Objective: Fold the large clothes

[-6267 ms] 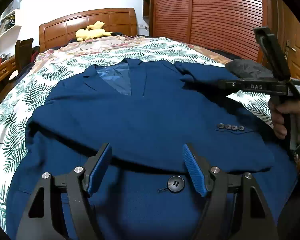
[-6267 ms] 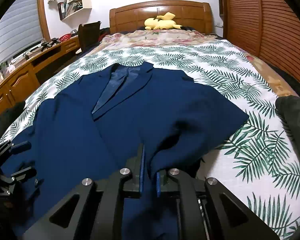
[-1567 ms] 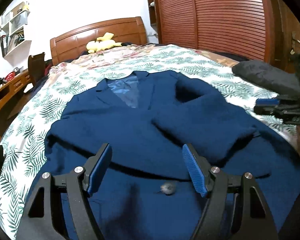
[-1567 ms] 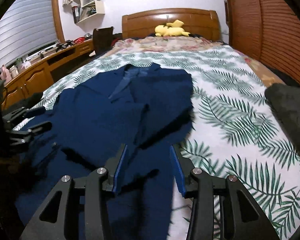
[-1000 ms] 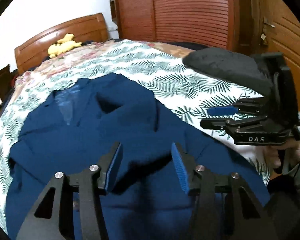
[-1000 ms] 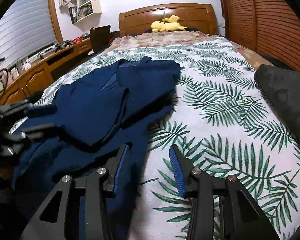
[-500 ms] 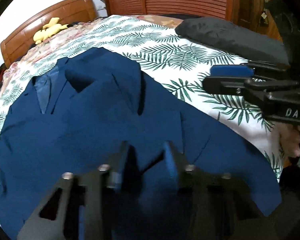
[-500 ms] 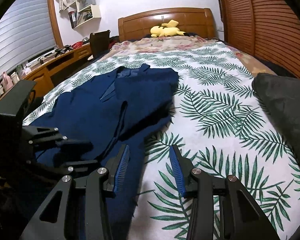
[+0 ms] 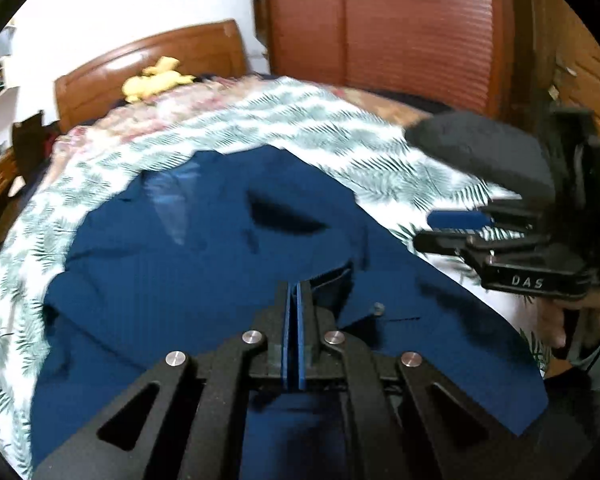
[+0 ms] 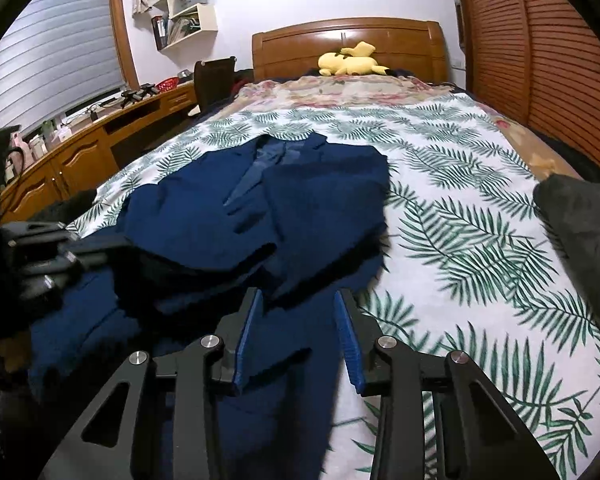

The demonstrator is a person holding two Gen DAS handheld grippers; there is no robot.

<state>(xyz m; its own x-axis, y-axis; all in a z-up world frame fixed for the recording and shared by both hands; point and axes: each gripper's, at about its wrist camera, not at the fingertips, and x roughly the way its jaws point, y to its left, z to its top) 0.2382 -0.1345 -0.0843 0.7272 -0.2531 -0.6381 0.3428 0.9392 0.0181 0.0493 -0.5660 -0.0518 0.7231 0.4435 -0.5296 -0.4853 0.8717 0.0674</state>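
There is one navy jacket on one bed. One yellow plush toy lies by one wooden headboard. One dark grey cushion is at the bed's edge. Two grippers are visible, the left gripper and the right gripper (each with two jaws).

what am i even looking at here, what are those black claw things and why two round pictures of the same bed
Each picture comes from a fisheye camera on a hand-held claw; a person holds one in each hand, and no robot is involved. The left wrist view looks along the left claw, whose blue pads have just been closing and now appear to pinch a lower edge of the navy blazer. The right wrist view looks along the right claw, pads apart and holding nothing. The blazer lies on a bed with a leaf-print sheet. A yellow plush toy lies by the headboard, and a dark cushion lies at the bed's edge.
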